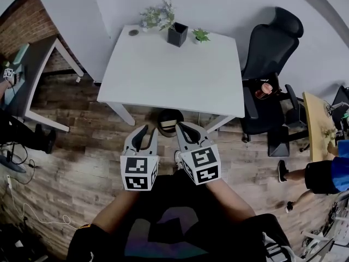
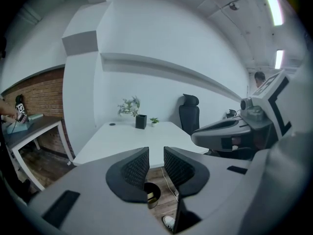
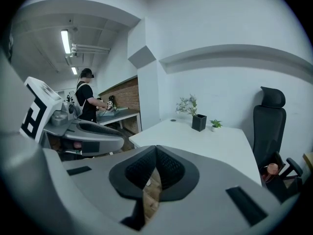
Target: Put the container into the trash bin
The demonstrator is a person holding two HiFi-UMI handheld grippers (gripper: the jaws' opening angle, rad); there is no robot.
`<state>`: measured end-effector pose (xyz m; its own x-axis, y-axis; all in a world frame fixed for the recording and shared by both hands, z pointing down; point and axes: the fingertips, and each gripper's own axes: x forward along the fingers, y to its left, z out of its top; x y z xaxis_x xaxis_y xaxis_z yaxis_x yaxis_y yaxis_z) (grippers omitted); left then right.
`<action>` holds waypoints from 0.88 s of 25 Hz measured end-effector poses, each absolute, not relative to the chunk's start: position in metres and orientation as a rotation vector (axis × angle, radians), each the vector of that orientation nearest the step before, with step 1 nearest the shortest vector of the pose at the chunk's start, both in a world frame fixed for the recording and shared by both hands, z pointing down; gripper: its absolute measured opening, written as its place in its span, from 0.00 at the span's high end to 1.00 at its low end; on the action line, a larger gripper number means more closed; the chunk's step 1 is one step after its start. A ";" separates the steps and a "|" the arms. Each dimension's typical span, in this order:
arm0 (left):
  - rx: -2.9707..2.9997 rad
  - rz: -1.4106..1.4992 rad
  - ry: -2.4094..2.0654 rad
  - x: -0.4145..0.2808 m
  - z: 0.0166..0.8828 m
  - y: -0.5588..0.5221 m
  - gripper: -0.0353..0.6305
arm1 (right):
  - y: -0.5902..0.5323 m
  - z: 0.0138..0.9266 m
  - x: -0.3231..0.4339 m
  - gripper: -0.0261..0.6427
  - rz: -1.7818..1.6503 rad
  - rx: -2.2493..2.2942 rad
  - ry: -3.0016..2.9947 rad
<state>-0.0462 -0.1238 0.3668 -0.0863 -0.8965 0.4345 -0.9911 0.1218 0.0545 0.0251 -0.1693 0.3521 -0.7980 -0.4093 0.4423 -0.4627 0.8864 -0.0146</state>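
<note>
The left gripper (image 1: 147, 132) is held close in front of the person, its black ribbed jaws standing a little apart with nothing between them; through that gap, in the left gripper view, only floor and bin show. Just to its right, the right gripper (image 1: 184, 129) has its jaws pressed together at the tips and pinches nothing.

The round black trash bin (image 1: 178, 115) stands on the wood-plank floor (image 1: 82, 146), below and just ahead of both grippers, in line with the gap between them; neither hand is clearly the nearer. Its mouth faces straight up and it has no long axis to line up with.

A pale yellowish thing (image 1: 167, 125) lies inside the bin, down past the rim; I judge this to be the container, already dropped in, though it is too small to make out its shape. With both grippers empty and above the bin, nothing looks left to carry; any further move would only go straight down and forward to that opening.

Beyond the bin, the white rectangular desk (image 1: 174, 75) stretches away from the grippers; its near edge overhangs the bin's far side. At its far edge stands a black square pot with a leafy plant (image 1: 177, 35); further right of the right gripper is a black office chair (image 1: 270, 48).
</note>
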 end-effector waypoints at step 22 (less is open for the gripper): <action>1.831 0.362 -2.096 -0.055 0.356 -0.121 0.82 | -0.162 0.339 0.018 0.94 0.168 0.623 -2.655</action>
<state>-0.0554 -0.1206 0.3564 -0.1167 -0.9048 0.4095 -0.9897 0.1402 0.0276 0.0175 -0.1618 0.3386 -0.8177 -0.4007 0.4134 -0.4496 0.8929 -0.0237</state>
